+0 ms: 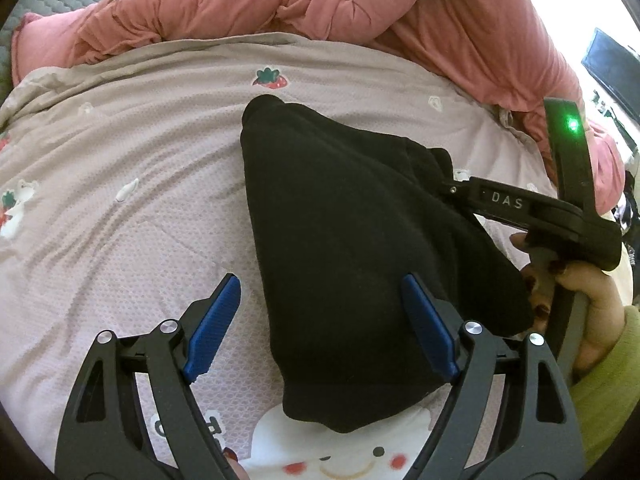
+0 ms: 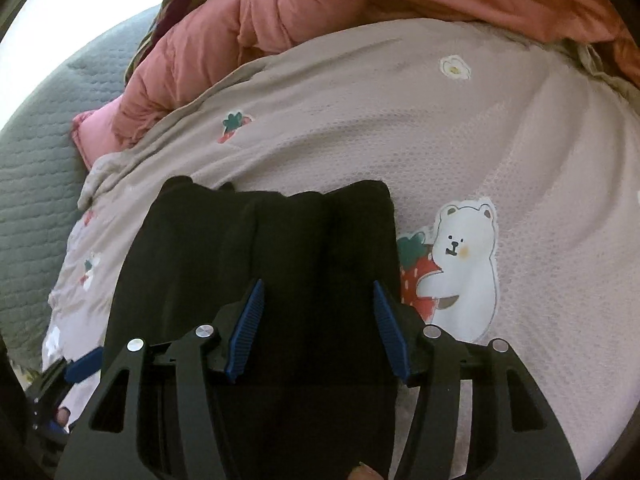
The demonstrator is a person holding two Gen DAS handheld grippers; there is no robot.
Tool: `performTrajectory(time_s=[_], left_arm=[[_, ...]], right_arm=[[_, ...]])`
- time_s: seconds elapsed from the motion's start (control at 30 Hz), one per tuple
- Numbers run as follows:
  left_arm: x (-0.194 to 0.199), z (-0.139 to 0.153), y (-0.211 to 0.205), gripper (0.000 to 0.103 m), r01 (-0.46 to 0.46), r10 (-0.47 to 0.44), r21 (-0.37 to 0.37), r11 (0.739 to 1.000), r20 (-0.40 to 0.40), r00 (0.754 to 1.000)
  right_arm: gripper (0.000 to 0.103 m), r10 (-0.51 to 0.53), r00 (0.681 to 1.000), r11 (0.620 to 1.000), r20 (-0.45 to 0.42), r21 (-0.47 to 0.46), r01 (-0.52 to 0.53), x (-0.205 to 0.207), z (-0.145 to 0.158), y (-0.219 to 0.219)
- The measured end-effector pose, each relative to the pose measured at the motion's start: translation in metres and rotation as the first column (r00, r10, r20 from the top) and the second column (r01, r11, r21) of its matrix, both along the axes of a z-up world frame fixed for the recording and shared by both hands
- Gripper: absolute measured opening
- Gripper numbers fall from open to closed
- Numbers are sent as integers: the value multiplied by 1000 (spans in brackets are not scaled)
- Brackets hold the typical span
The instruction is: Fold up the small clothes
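A small black garment (image 1: 352, 264) lies folded on a pale pink bedspread (image 1: 132, 208) printed with bears and strawberries. My left gripper (image 1: 320, 296) is open above its near left edge; the right blue pad rests over the cloth, the left pad over the bedspread. In the right wrist view the same garment (image 2: 280, 240) lies under my right gripper (image 2: 318, 304), which is open with both blue pads over the cloth. The right gripper's body (image 1: 532, 208) shows in the left wrist view at the garment's right side, its tips hidden by the cloth.
A rumpled salmon-pink quilt (image 1: 320, 4) is heaped along the far edge of the bedspread. A grey-green quilted mattress (image 2: 36, 152) lies at the left. A white bear print (image 2: 464, 264) sits just right of the garment.
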State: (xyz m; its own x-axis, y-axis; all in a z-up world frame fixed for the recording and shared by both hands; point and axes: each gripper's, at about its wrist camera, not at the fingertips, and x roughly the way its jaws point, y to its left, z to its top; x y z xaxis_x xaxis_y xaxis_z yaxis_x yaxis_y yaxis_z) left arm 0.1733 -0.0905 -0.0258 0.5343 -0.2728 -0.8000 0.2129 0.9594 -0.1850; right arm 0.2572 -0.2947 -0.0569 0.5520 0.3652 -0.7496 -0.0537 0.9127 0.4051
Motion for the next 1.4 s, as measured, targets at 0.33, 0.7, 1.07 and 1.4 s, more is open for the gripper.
performTrajectory(time_s=[0.33, 0.7, 1.07, 1.4], left_arm=[[-4, 2, -2, 76, 4, -4, -6, 1000, 4, 1000], [-15, -19, -25, 77, 78, -77, 33, 996, -29, 997], [-21, -18, -16, 77, 69, -69, 18, 997, -34, 997], [-35, 1, -5, 82, 52, -52, 7, 999, 15, 999]], right_arm=[[12, 132, 978, 975, 163, -198, -98, -17, 29, 34], [17, 61, 985, 955, 162, -296, -11, -20, -7, 15], [46, 30, 980, 947, 199, -318, 36, -43, 17, 16], [90, -11, 949, 964, 316, -249, 94, -91, 61, 9]])
